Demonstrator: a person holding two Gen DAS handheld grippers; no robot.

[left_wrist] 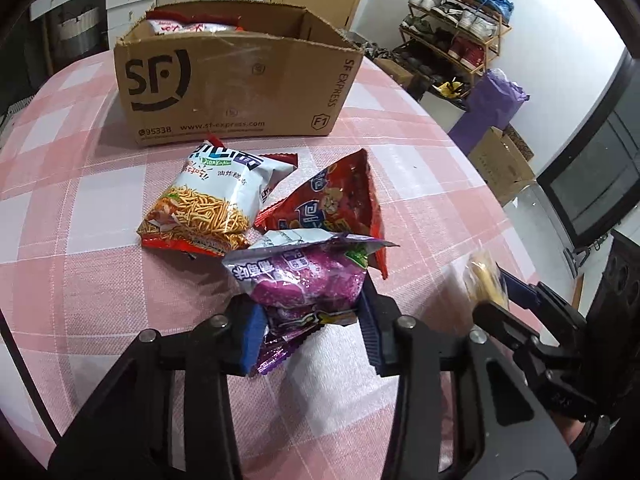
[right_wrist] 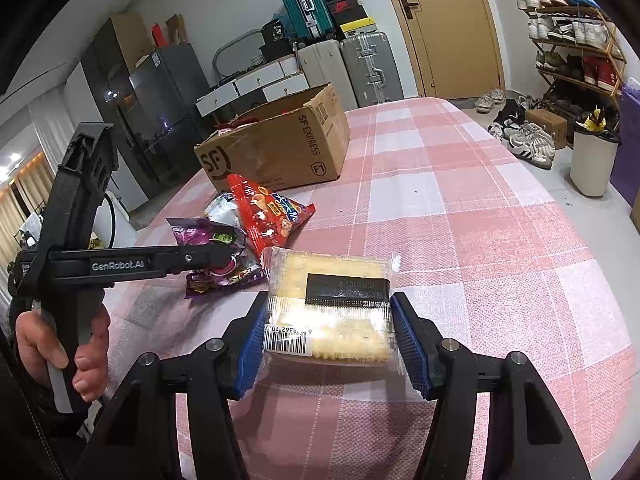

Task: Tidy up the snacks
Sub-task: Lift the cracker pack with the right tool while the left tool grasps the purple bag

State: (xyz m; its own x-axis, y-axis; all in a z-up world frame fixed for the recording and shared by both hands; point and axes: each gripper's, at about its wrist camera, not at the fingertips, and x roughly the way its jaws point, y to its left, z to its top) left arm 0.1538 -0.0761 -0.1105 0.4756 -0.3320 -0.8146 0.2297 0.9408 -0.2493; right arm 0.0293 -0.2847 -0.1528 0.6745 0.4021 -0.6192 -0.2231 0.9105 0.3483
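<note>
My left gripper (left_wrist: 310, 322) is shut on a purple snack bag (left_wrist: 304, 276), its blue pads pressed into both sides of the crumpled foil. Just beyond lie a white noodle-snack bag (left_wrist: 208, 204) and a red snack bag (left_wrist: 332, 204) on the pink checked tablecloth (left_wrist: 80, 208). My right gripper (right_wrist: 330, 340) is shut on a clear pack of crackers (right_wrist: 328, 300), held just above the cloth. The left gripper (right_wrist: 218, 262) shows in the right wrist view with the purple bag (right_wrist: 208, 236); the right gripper (left_wrist: 494, 290) shows at the right edge of the left wrist view. An open SF cardboard box (left_wrist: 236, 92) stands behind, with snack packs inside.
The table's right edge drops off to the floor, where a shoe rack (right_wrist: 576, 48), loose shoes and a white bin (right_wrist: 592, 164) stand. Suitcases (right_wrist: 340, 60) and a door (right_wrist: 448, 28) are behind the box. A person's hand (right_wrist: 60, 344) grips the left tool's handle.
</note>
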